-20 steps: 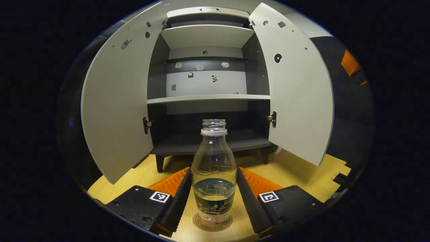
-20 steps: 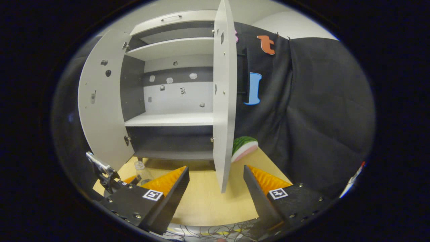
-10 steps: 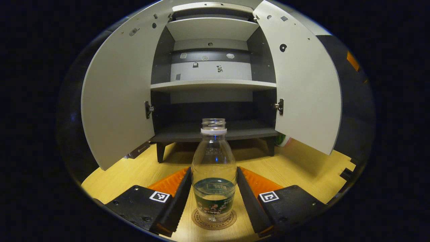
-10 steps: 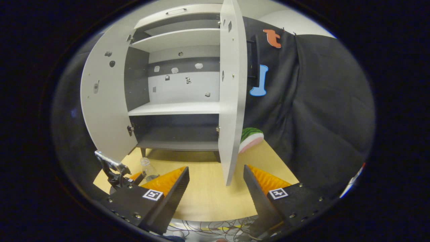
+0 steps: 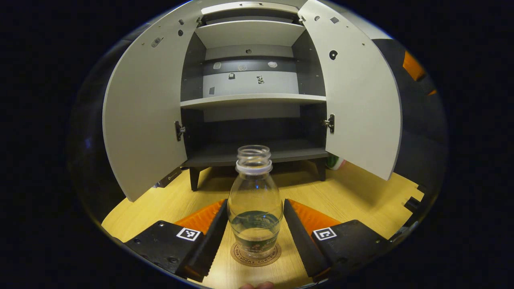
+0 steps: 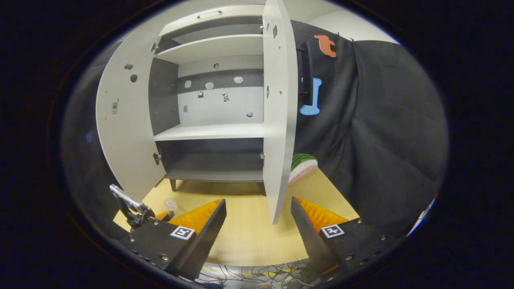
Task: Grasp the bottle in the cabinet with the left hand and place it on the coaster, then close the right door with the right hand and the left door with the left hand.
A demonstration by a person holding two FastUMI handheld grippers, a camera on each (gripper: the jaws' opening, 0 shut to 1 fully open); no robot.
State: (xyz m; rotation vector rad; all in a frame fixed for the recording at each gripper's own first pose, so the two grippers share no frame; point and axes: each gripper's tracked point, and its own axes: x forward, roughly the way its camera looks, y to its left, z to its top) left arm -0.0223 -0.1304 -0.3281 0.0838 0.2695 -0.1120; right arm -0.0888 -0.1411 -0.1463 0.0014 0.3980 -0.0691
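A clear bottle with no cap and a little water stands upright on the round coaster on the wooden table. My left gripper flanks its body, the fingers a hair off its sides, open. The cabinet stands behind with its left door and right door swung wide and its shelves bare. In the right gripper view, my right gripper is open and empty, facing the edge of the right door. The bottle and the left gripper sit low on the left.
A watermelon-slice toy lies on the table behind the right door, next to the cabinet's right side. The black cloth wall hangs to the right. Cables lie along the table's near edge. A fingertip shows below the left gripper.
The bottle came down onto the coaster and the left fingers eased slightly outward from it. The right gripper drifted a little toward the right door's edge.
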